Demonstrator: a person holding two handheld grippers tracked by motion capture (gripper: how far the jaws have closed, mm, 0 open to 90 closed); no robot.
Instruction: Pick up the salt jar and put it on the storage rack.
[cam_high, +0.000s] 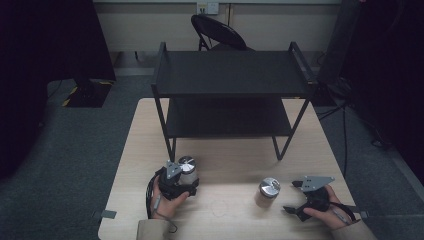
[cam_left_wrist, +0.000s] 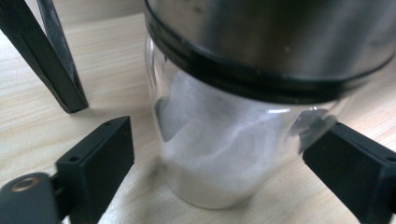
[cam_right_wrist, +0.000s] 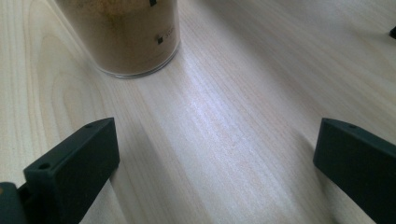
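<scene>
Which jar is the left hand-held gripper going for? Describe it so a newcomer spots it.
Start at the black two-tier shelf on the wooden table. By its front left leg stands a glass jar with a metal lid, between the open jaws of the left hand-held gripper. It holds white powder; the other jar, to its right, holds brown.

Light wood table carries a black 2-level shelf rack at back, a white-powder jar w/ steel lid and a brown-powder jar (both upright).
</scene>
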